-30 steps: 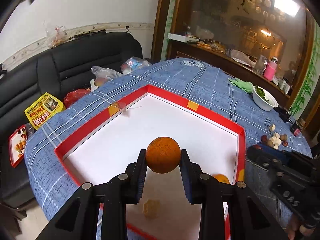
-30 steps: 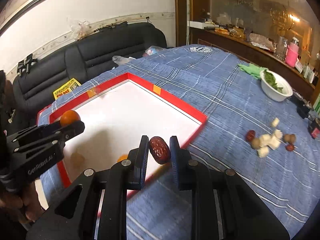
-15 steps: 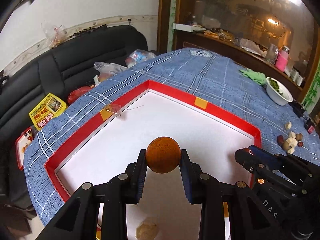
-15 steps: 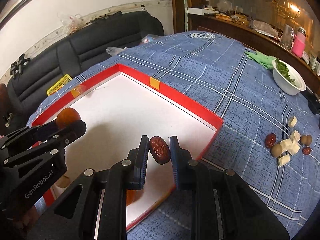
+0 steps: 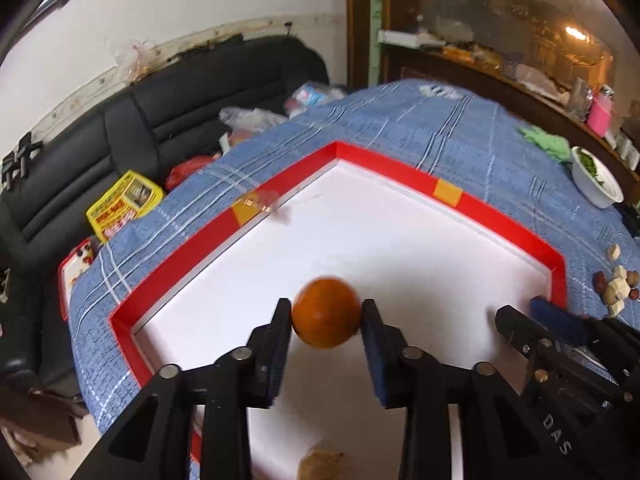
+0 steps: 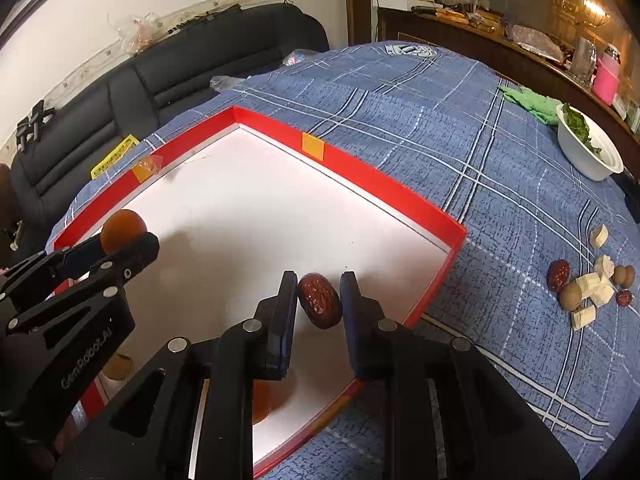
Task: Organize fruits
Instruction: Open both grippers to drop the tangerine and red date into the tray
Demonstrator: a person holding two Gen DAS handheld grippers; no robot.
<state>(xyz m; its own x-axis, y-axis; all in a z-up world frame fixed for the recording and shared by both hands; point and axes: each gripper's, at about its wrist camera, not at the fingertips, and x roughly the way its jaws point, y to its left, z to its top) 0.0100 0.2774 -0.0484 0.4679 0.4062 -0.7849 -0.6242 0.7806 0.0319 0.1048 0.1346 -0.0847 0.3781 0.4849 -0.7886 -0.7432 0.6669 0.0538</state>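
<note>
My left gripper (image 5: 326, 316) is shut on an orange fruit (image 5: 326, 312) and holds it above the white floor of the red-rimmed tray (image 5: 396, 168). In the right wrist view the left gripper (image 6: 128, 240) shows at the left with the orange fruit (image 6: 122, 226). My right gripper (image 6: 320, 296) is shut on a dark red date (image 6: 320, 300) above the tray's near right part (image 6: 400, 184). Another orange fruit (image 6: 266, 402) lies in the tray, partly hidden under my right gripper. A brownish piece (image 5: 320, 466) lies in the tray near its front edge.
The table has a blue plaid cloth (image 6: 460, 120). A pile of dates, nuts and pale slices (image 6: 588, 284) lies right of the tray. A white bowl of greens (image 6: 588, 148) stands at the far right. A black sofa (image 5: 140, 120) is behind the table.
Both grippers have moved forward over the tray, each still holding its fruit. The right gripper now shows further in at the right of the left wrist view.
</note>
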